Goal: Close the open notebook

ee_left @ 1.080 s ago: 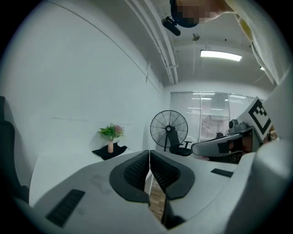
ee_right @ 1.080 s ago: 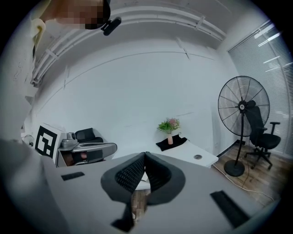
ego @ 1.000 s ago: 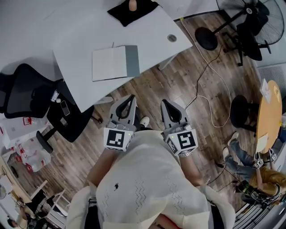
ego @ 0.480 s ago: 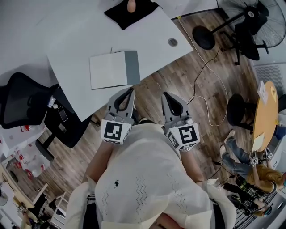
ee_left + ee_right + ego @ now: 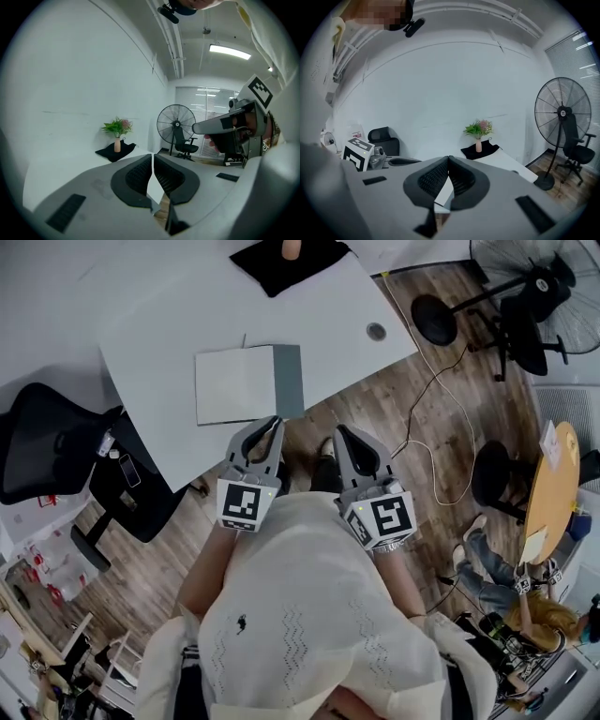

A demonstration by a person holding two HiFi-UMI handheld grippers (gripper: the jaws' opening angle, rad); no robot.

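The open notebook (image 5: 246, 383) is lying flat on the white table (image 5: 159, 324) in the upper middle of the head view — its pale page to the left, its grey leaf to the right. The left tongs (image 5: 271, 424) are hovering just below the notebook's lower right corner at the table's edge, while the right tongs (image 5: 341, 433) are hanging further right over the wooden floor (image 5: 412, 427). Both are showing their jaws pressed together at the tips and gripping nothing — each is pointing toward a vase of flowers (image 5: 117, 135) on a black cloth (image 5: 112, 153).
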